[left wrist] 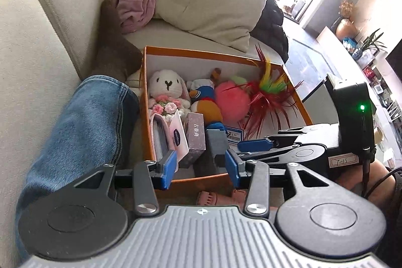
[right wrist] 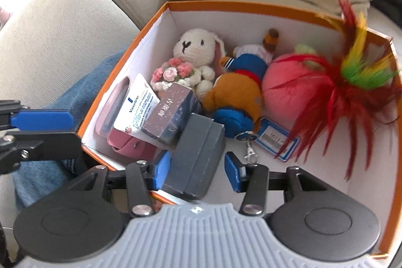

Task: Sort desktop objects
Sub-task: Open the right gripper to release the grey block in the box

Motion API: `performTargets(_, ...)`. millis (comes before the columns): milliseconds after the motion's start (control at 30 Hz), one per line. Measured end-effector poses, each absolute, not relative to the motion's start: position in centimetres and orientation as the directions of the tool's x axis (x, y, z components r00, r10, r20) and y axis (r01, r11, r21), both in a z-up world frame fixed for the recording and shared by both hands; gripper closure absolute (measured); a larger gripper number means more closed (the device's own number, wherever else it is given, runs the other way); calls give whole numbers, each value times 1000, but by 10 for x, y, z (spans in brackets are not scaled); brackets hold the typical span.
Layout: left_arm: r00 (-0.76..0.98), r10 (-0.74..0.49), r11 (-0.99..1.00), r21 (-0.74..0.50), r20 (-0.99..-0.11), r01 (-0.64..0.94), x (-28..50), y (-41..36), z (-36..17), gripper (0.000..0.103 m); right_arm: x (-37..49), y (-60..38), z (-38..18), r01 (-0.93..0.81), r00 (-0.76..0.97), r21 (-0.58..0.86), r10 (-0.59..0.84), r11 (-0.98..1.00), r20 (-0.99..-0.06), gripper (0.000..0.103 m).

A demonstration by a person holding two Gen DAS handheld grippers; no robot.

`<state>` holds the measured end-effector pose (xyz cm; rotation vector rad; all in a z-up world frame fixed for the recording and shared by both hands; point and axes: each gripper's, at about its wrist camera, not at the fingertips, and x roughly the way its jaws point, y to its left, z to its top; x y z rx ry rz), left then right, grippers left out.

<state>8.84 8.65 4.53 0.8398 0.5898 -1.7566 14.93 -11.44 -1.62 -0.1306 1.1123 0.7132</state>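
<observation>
1. Blue-padded fingers of the right gripper (right wrist: 197, 171) stand apart, with the dark grey rectangular box (right wrist: 198, 155) between them; the left pad is at its side, the right pad stands clear of it, so nothing is clamped.
2. Beyond those fingers, the orange cardboard box with white inside walls (right wrist: 251, 7) rests on a cream fabric sofa (right wrist: 50, 42).
3. Inside it, ahead of the fingers, lie a round pink plush peach (right wrist: 289, 92), an orange-and-blue plush figure (right wrist: 236, 92) and a white crocheted rabbit with a flower bouquet (right wrist: 196, 47).
4. To the fingers' right spreads a red, yellow and green feather toy (right wrist: 346, 82).
5. The left gripper (left wrist: 199, 168) hovers half open and empty, just short of the box's near wall.
</observation>
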Motion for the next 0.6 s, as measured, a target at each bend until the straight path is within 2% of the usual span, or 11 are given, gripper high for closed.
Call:
performTargets(200, -185, -616, -298, 9, -766, 954, 96, 100, 47, 54, 134, -123, -8, -600, 331, 162, 428, 783, -841, 47)
performTargets(400, -180, -623, -284, 5, -761, 959, 100, 116, 47, 54, 123, -135, 2, -601, 378, 163, 458, 782, -804, 45)
performTargets(600, -164, -617, -283, 23, -770, 959, 99, 132, 43, 54, 96, -148, 11, -601, 489, 120, 482, 790, -727, 45)
